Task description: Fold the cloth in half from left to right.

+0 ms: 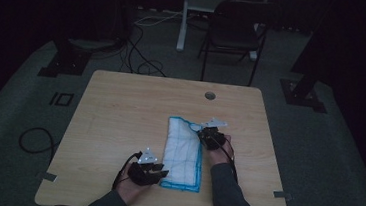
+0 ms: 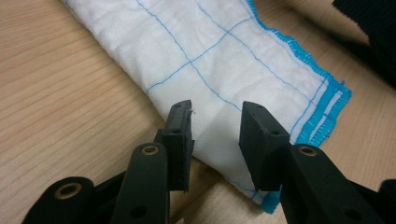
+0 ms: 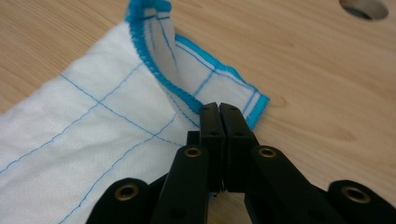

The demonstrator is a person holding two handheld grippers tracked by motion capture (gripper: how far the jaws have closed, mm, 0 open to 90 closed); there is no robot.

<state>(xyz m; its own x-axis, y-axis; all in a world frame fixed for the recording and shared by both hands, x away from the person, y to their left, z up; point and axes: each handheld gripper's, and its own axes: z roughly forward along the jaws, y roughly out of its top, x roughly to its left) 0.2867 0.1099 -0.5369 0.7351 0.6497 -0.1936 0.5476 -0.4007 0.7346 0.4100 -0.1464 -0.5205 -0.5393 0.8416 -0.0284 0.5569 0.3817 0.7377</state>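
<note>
- One white folded cloth with blue grid lines and blue stitched edging (image 1: 182, 153) is being kept flat on the light wooden table (image 1: 119, 117).
- Its far edge is being pinched by the right gripper (image 3: 219, 108).
- The left gripper (image 2: 215, 114) is being held with jaws parted over the cloth's near corner.

A white cloth (image 1: 183, 150) with a thin blue grid and a bright blue stitched hem lies folded into a long strip on the table (image 1: 120, 112), running twelve to six o'clock, just right of centre. Its six o'clock end lies flat; at one o'clock a corner (image 3: 152, 28) curls up off the top.
</note>
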